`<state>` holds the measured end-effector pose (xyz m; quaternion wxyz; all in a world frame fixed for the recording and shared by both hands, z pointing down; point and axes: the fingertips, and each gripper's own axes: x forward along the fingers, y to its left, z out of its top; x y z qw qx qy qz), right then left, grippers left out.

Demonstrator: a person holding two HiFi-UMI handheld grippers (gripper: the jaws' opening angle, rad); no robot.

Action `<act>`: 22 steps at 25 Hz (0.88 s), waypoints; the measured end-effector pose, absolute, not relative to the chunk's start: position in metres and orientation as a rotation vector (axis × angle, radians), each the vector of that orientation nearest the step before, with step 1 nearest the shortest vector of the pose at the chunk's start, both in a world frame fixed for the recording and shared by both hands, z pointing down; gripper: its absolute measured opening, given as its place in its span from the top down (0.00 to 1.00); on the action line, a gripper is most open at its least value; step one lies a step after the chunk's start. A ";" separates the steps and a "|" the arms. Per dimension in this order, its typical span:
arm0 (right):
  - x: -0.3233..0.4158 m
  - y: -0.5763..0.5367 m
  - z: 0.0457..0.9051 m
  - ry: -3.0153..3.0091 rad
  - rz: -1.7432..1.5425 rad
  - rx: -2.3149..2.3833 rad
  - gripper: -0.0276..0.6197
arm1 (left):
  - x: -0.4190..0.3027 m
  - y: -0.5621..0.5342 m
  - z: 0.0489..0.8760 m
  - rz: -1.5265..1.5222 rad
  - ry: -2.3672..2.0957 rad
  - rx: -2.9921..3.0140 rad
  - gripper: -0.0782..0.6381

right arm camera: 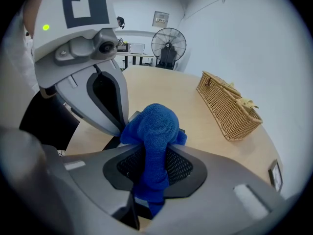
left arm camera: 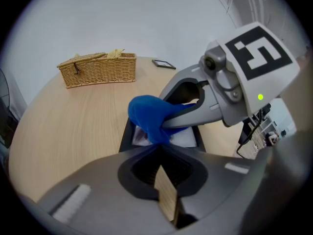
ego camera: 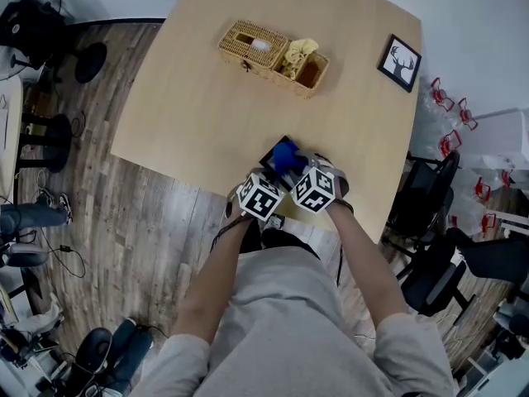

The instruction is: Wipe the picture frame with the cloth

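A black picture frame (ego camera: 270, 151) lies flat near the table's front edge, its white picture (left arm camera: 186, 137) partly covered. A bunched blue cloth (ego camera: 287, 156) rests on top of it. My right gripper (ego camera: 294, 167) is shut on the cloth (right arm camera: 154, 131), which bulges out past the jaw tips (right arm camera: 151, 153). My left gripper (ego camera: 276, 174) sits at the frame's near edge (left arm camera: 128, 133), jaws closed together on that edge (left arm camera: 159, 148). The two grippers are side by side, almost touching. The cloth (left arm camera: 149, 115) hides the frame's middle.
A wicker basket (ego camera: 273, 58) stands at the back of the light wooden table (ego camera: 190, 114). A second small frame with a deer picture (ego camera: 400, 63) stands at the far right corner. Black chairs (ego camera: 426, 201) are beside the table's right edge; a fan (right arm camera: 168, 45) stands beyond.
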<state>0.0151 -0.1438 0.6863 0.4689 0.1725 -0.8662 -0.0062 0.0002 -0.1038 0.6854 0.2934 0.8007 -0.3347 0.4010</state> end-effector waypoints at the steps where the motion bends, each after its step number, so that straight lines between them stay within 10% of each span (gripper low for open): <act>1: 0.012 -0.146 0.686 -2.125 -0.017 0.420 0.81 | 0.000 -0.104 0.685 1.065 -0.890 2.132 0.82; 22: -0.020 -0.168 0.682 -2.161 -0.036 0.472 0.81 | -0.002 -0.103 0.685 1.039 -0.888 2.132 0.82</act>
